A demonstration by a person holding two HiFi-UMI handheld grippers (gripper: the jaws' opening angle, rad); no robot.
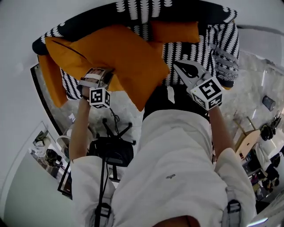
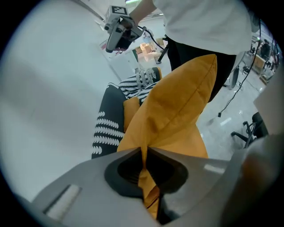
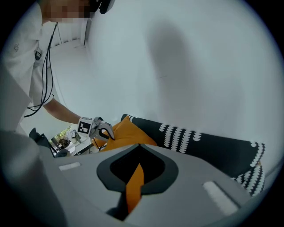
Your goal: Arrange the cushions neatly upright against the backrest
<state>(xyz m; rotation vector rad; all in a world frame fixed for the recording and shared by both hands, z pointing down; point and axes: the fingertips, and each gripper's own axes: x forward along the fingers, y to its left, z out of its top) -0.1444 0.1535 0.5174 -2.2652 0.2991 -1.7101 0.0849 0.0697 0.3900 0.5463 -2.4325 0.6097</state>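
Currently, note the left gripper (image 2: 144,150) clamped tight on one corner of the large orange cushion (image 1: 120,53), with fabric pinched between both pads. Locate that cushion at centre of the head view, hanging diamond-wise, long diagonal from upper left to lower centre. Find the right gripper (image 1: 177,65) at centre right, just beside the cushion's right corner, jaws closed tip to tip. Treat the narrow orange strip in the slot behind its tips as undetermined: pinched fabric, or cushion seen through. Regard the left hand as nearer. Expect the backrest (image 1: 137,6) at top of frame, beyond the cushion, with a smaller orange cushion (image 1: 175,31) leaning there. Read no brand, label or writing anywhere; record only square markers on each gripper cube.
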